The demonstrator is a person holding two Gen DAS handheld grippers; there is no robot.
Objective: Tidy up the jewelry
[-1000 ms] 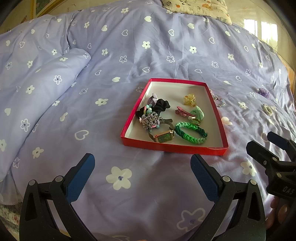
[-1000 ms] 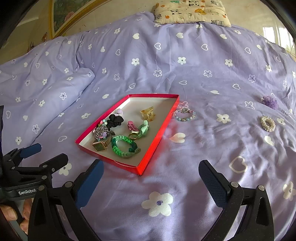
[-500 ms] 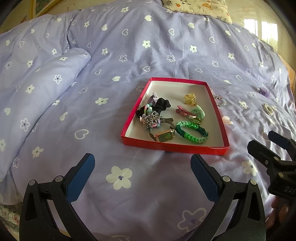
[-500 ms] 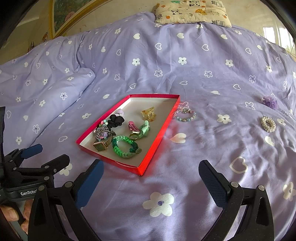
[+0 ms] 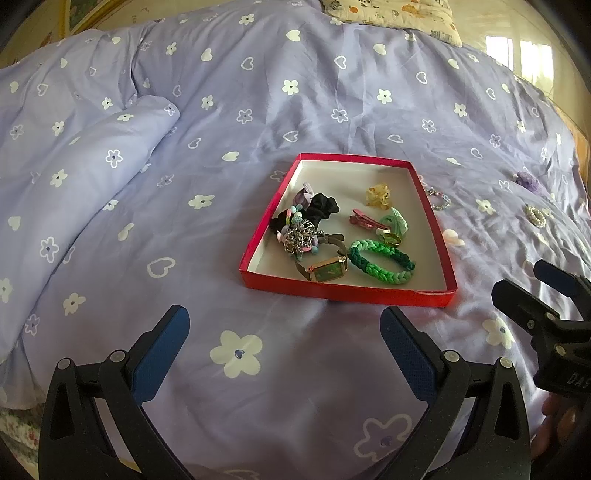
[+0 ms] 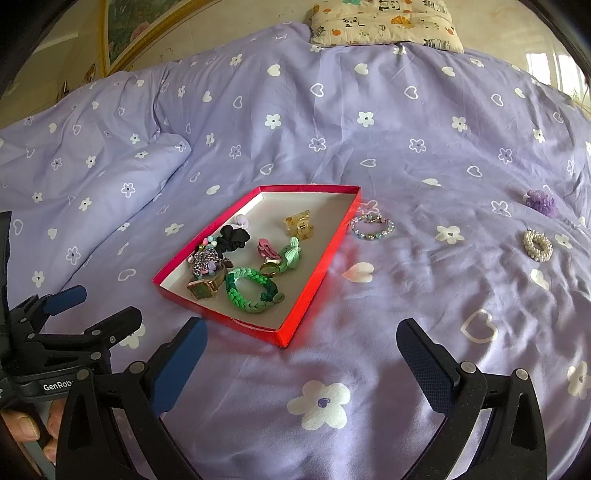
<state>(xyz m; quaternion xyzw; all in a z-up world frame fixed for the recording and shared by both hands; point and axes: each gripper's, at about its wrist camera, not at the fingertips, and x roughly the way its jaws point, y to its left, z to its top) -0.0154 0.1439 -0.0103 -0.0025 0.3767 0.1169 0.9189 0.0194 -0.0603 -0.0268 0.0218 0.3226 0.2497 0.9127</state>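
Note:
A shallow red tray (image 5: 346,291) (image 6: 312,288) lies on the purple bedspread. It holds a green braided bracelet (image 5: 380,261) (image 6: 253,290), a green-faced watch (image 5: 328,268) (image 6: 202,288), a black scrunchie (image 5: 320,207) and several clips. Loose on the cover to the tray's right lie a beaded bracelet (image 6: 372,224) (image 5: 437,198), a pearl scrunchie (image 6: 537,245) (image 5: 536,216) and a purple hair tie (image 6: 542,201) (image 5: 529,181). My left gripper (image 5: 284,339) stands open in front of the tray, nothing in it. My right gripper (image 6: 303,347) is open too, off the tray's near right corner.
A folded ridge of duvet (image 5: 85,177) rises at the left. A patterned pillow (image 6: 384,22) lies at the far end of the bed. In the right wrist view, a hand (image 6: 26,428) holds the left tool at the lower left.
Both grippers have drifted slightly; the tray sits a touch higher and further in the views. Nothing was picked up or put down.

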